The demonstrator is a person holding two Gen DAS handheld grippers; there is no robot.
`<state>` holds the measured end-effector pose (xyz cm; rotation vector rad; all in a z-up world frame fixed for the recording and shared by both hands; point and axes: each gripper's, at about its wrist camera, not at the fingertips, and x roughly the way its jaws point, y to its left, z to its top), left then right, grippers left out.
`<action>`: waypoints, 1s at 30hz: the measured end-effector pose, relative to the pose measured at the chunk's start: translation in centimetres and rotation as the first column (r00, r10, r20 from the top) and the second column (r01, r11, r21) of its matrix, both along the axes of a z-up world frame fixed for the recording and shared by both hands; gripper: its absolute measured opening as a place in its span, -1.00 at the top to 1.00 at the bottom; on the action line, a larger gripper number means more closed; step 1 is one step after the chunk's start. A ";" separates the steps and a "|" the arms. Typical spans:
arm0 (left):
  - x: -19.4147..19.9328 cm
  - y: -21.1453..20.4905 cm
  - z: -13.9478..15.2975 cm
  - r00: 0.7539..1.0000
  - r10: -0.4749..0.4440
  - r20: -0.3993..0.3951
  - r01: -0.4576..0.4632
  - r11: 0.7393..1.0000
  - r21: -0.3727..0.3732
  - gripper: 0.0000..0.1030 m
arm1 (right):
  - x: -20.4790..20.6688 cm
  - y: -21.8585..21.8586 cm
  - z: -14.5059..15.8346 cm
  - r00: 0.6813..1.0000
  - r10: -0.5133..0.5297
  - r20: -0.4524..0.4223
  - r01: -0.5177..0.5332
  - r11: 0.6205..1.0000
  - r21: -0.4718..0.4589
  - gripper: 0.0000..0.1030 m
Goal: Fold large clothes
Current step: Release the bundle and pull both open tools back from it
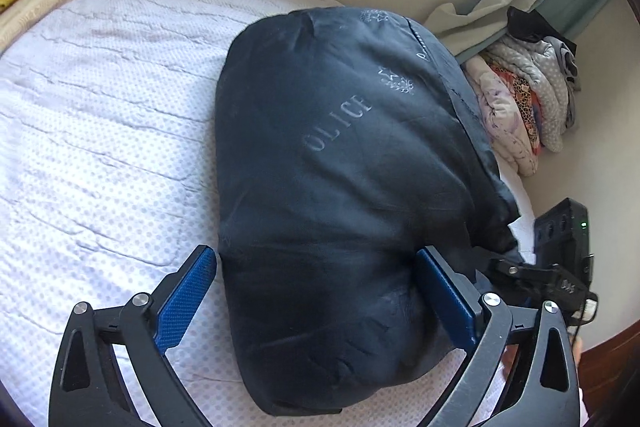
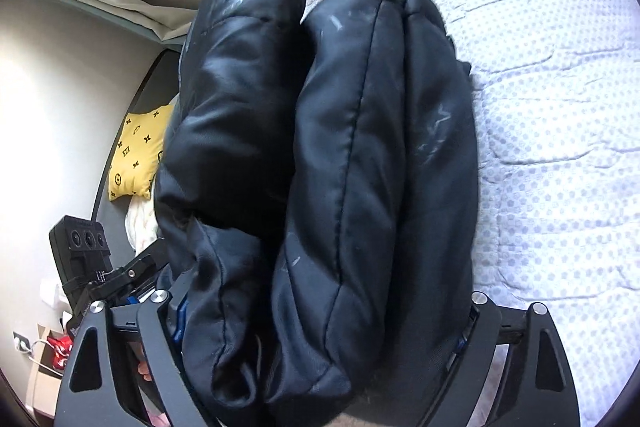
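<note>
Between each spread hand-held gripper (image 1: 316,291) (image 2: 324,323), dark jacket (image 1: 340,187): "OLICE" lettering left, stacked folds right.

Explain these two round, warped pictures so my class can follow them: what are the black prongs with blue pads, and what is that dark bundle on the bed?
No robot here: a person holds a two-finger gripper in each hand, each carrying a wide-angle camera looking along its fingers. One picture is from the left gripper, the other from the right gripper. The dark bundle is a padded dark jacket, folded thick, lying on a dotted white bedspread. Both grippers straddle it, spread wide. A yellow pillow and a clothes pile lie nearby.
</note>
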<state>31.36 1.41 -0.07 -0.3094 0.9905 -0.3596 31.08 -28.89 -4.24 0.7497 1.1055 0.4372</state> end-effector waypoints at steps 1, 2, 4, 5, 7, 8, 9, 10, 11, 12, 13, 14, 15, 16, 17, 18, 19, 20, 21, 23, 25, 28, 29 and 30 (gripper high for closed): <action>-0.1 0.1 0.3 1.000 0.006 0.005 -0.006 1.000 0.008 -0.97 | 0.0 -0.3 0.5 1.000 -0.004 -0.003 0.004 1.000 0.001 -0.75; -0.3 0.3 0.6 1.000 0.014 0.011 -0.014 1.000 0.020 -0.97 | -0.3 -0.8 1.1 1.000 -0.011 0.000 0.011 1.000 0.002 -0.75; -0.6 0.3 1.3 0.999 0.027 0.031 -0.029 0.998 0.061 -0.97 | -1.1 -1.9 1.8 1.000 -0.018 0.010 0.018 1.000 -0.001 -0.76; -0.6 0.2 1.5 0.999 0.030 0.038 -0.033 0.996 0.078 -0.97 | -1.5 -2.4 2.4 1.000 -0.022 0.016 0.022 1.000 -0.011 -0.76; -1.0 0.2 2.2 0.997 0.041 0.058 -0.048 0.991 0.127 -0.97 | -2.4 -3.5 3.6 0.999 -0.036 0.028 0.037 0.999 -0.030 -0.76; -1.2 0.1 2.6 0.996 0.048 0.071 -0.058 0.987 0.151 -0.97 | -3.1 -3.8 4.1 0.998 -0.045 0.039 0.046 0.998 -0.037 -0.76; -1.6 0.1 3.2 0.994 0.054 0.093 -0.071 0.980 0.184 -0.97 | -3.7 -4.5 4.9 0.997 -0.056 0.056 0.059 0.997 -0.047 -0.76; -2.0 0.0 3.7 0.992 0.058 0.112 -0.081 0.974 0.213 -0.97 | -4.5 -5.1 5.7 0.994 -0.067 0.081 0.072 0.995 -0.063 -0.76; -2.2 -0.2 4.0 0.990 0.060 0.127 -0.089 0.968 0.233 -0.97 | -5.2 -5.7 6.7 0.990 -0.081 0.115 0.092 0.992 -0.092 -0.76; -2.8 -0.3 4.8 0.985 0.063 0.160 -0.105 0.957 0.270 -0.97 | -5.6 -5.9 7.6 0.986 -0.089 0.141 0.106 0.988 -0.116 -0.76; -3.1 -0.5 5.3 0.982 0.064 0.178 -0.114 0.950 0.290 -0.97 | -6.3 -6.2 8.7 0.979 -0.099 0.180 0.128 0.979 -0.160 -0.76; -3.6 -0.9 6.1 0.976 0.063 0.208 -0.129 0.938 0.321 -0.97 | -7.1 -6.5 9.8 0.970 -0.100 0.220 0.147 0.967 -0.209 -0.76; -4.5 -1.4 7.1 0.967 0.054 0.250 -0.145 0.921 0.362 -0.97 | -7.4 -6.2 10.9 0.964 -0.097 0.246 0.158 0.957 -0.244 -0.76; -5.3 -1.8 7.9 0.958 0.043 0.282 -0.156 0.907 0.392 -0.97 | -7.9 -6.1 12.0 0.956 -0.090 0.280 0.173 0.942 -0.286 -0.76; -6.1 -2.3 8.7 0.950 0.026 0.312 -0.162 0.894 0.418 -0.98 | -8.7 -6.1 13.0 0.945 -0.081 0.318 0.191 0.924 -0.331 -0.76; -6.9 -2.6 9.3 0.943 0.011 0.334 -0.166 0.883 0.439 -0.99 | -9.0 -5.5 13.6 0.937 -0.074 0.341 0.201 0.913 -0.355 -0.76; -8.1 -3.1 10.1 0.932 -0.005 0.363 -0.174 0.870 0.460 -0.99 | -9.5 -5.0 14.4 0.928 -0.063 0.367 0.211 0.902 -0.378 -0.78; -9.2 -3.5 10.6 0.922 -0.011 0.387 -0.188 0.861 0.472 -0.99 | -10.2 -5.0 15.0 0.918 -0.053 0.393 0.222 0.891 -0.397 -0.80; -10.2 -3.8 10.9 0.915 -0.016 0.403 -0.196 0.855 0.479 -0.99 | -11.1 -4.9 15.5 0.908 -0.048 0.417 0.236 0.879 -0.414 -0.86; -12.2 -4.6 11.4 0.907 -0.036 0.419 -0.193 0.849 0.491 -0.99 | -12.0 -4.1 16.3 0.899 -0.050 0.435 0.254 0.869 -0.425 -0.89; -14.2 -5.2 11.5 0.909 -0.043 0.415 -0.187 0.848 0.496 -0.99 | -13.5 -3.0 16.5 0.897 -0.069 0.436 0.269 0.869 -0.416 -0.97; -16.9 -5.7 10.9 0.919 -0.048 0.391 -0.166 0.853 0.495 -0.99 | -16.4 -1.8 16.1 0.904 -0.098 0.417 0.286 0.863 -0.416 -1.00; -17.7 -5.8 10.6 0.922 -0.048 0.384 -0.159 0.857 0.490 -0.99 | -17.4 -1.2 15.8 0.907 -0.100 0.408 0.288 0.856 -0.429 -1.00; -18.6 -6.0 10.2 0.928 -0.047 0.370 -0.151 0.859 0.489 -0.99 | -18.3 -0.7 15.5 0.910 -0.099 0.403 0.288 0.850 -0.441 -1.00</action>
